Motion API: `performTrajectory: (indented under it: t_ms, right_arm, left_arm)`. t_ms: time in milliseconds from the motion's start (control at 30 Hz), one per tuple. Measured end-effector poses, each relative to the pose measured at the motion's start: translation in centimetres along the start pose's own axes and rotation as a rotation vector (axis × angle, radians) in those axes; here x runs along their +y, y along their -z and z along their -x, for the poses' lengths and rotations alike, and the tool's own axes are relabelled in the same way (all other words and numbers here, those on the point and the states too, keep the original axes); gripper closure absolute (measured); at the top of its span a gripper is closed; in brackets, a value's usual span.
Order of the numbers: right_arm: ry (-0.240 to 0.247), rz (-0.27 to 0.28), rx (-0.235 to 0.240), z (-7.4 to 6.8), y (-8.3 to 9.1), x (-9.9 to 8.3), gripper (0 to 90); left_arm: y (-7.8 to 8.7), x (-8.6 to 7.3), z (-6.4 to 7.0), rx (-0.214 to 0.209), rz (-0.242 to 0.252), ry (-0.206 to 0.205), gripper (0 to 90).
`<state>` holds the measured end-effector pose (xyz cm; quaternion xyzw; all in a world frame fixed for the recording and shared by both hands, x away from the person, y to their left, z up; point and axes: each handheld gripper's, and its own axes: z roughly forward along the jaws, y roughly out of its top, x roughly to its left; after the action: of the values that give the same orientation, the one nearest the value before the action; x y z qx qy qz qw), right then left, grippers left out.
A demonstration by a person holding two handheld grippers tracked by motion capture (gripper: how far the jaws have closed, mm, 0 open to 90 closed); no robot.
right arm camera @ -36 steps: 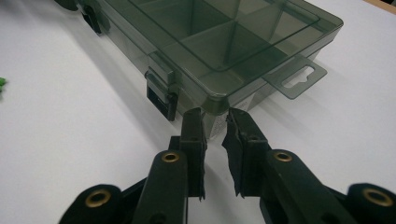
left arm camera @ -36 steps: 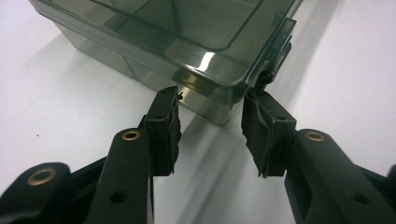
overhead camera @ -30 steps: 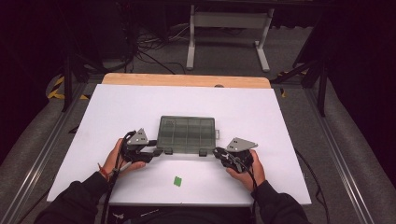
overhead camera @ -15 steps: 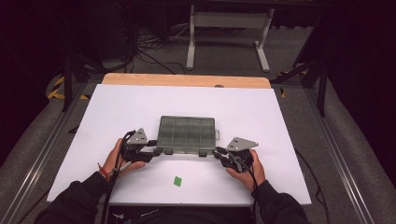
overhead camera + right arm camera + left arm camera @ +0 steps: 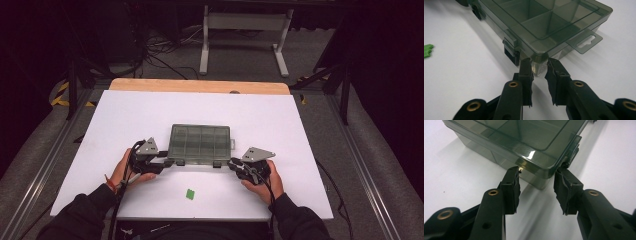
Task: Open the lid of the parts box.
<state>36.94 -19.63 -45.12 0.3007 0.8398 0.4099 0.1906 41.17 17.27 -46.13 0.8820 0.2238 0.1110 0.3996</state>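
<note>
Smoky rigid plastic organizer box [image 5: 200, 144] looks light, slick; both open tongs, left [image 5: 536, 188] and right [image 5: 539, 73], straddle its near corners.

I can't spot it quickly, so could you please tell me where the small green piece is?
In the high view, the small green piece lies on the white table, nearer the person than the smoky clear plastic organiser box.

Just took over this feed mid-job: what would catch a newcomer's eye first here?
The smoky clear box with its lid shut, lying mid-table on the white sheet, nearer the person. The left gripper and right gripper sit at its two near corners, jaws apart on either side of each corner. A small green piece lies alone on the sheet, nearer the person than the box.
</note>
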Motion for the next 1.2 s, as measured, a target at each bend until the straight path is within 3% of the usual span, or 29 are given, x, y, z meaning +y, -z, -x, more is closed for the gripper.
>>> performTrajectory:
  t_ms: [100,533,800,933,1067,1167,1200]
  right_arm:
    - [-0.008,0.020,0.009,0.1,0.2,0.1,79.6]
    - [0.022,0.029,-0.039,-0.1,0.3,0.1,79.4]
    - [0.053,0.086,-0.070,-0.1,0.7,0.6,81.9]
    - [0.039,0.101,-0.087,0.2,0.8,0.6,81.9]
    - [0.047,0.126,-0.099,0.3,1.0,0.8,82.2]
    - [0.046,0.132,-0.100,0.3,1.0,0.8,82.5]
    - [0.048,0.135,-0.102,0.5,1.0,0.9,82.6]
  left_arm:
    - [0.0,0.0,0.0,0.000,-0.001,0.001,56.7]
    - [0.3,0.1,0.1,-0.006,0.013,-0.010,60.0]
    - [0.6,0.2,0.1,0.001,0.021,-0.019,60.1]
    - [1.1,0.2,0.1,-0.015,0.035,-0.028,58.8]
    - [2.0,0.1,-0.1,-0.024,0.070,-0.036,67.1]
    - [2.3,0.3,-0.1,-0.008,0.079,-0.043,72.1]
    - [2.4,0.5,-0.2,0.004,0.087,-0.043,78.0]
